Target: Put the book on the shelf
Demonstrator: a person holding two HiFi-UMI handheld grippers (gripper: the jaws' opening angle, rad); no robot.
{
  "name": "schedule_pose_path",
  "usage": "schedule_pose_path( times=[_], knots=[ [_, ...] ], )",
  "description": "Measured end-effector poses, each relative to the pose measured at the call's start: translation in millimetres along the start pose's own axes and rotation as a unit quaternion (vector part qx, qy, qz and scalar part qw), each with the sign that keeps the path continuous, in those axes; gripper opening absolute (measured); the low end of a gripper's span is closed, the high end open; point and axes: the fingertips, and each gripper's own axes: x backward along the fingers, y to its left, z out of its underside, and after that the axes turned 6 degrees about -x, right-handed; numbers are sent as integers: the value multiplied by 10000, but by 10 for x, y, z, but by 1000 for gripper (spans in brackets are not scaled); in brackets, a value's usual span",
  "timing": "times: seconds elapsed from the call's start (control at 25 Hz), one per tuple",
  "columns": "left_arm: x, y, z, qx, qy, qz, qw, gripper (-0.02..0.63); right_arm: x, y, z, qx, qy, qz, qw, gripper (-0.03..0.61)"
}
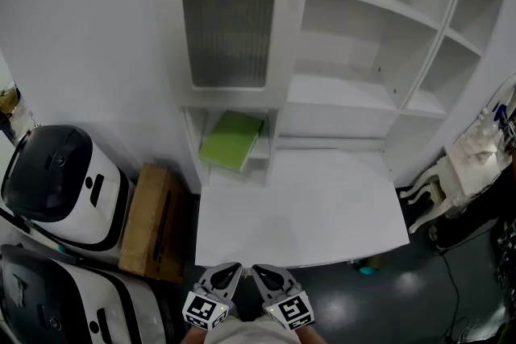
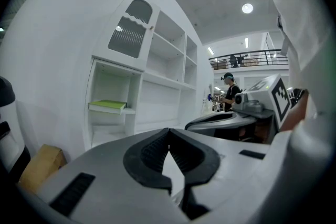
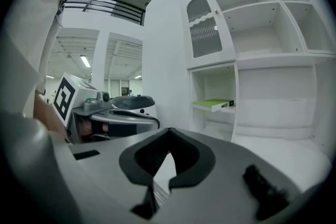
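A green book (image 1: pixel 232 139) lies flat on the small shelf (image 1: pixel 260 153) in the narrow lower-left compartment of the white cabinet (image 1: pixel 363 93). The same green book (image 2: pixel 108 106) shows in the left gripper view and, as a green book (image 3: pixel 214 105), in the right gripper view. My left gripper (image 1: pixel 229 274) and right gripper (image 1: pixel 263 275) sit side by side at the bottom of the head view, well back from the cabinet's desk surface (image 1: pixel 298 209). Both are shut with nothing between the fingertips. Left gripper (image 2: pixel 168 131); right gripper (image 3: pixel 169 131).
A brown cardboard box (image 1: pixel 151 221) stands on the floor left of the desk. Two white-and-black machines (image 1: pixel 60 185) sit further left. A white chair (image 1: pixel 459 173) stands at the right. A person (image 2: pixel 229 94) stands far off in the hall.
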Motion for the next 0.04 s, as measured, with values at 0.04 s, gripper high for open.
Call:
schedule_pose_path(
  times=[0.04],
  knots=[
    [-12,-21,-4,-18,-3,3,10000,9,12,-10,4,9,-10,1,10000,12]
  ],
)
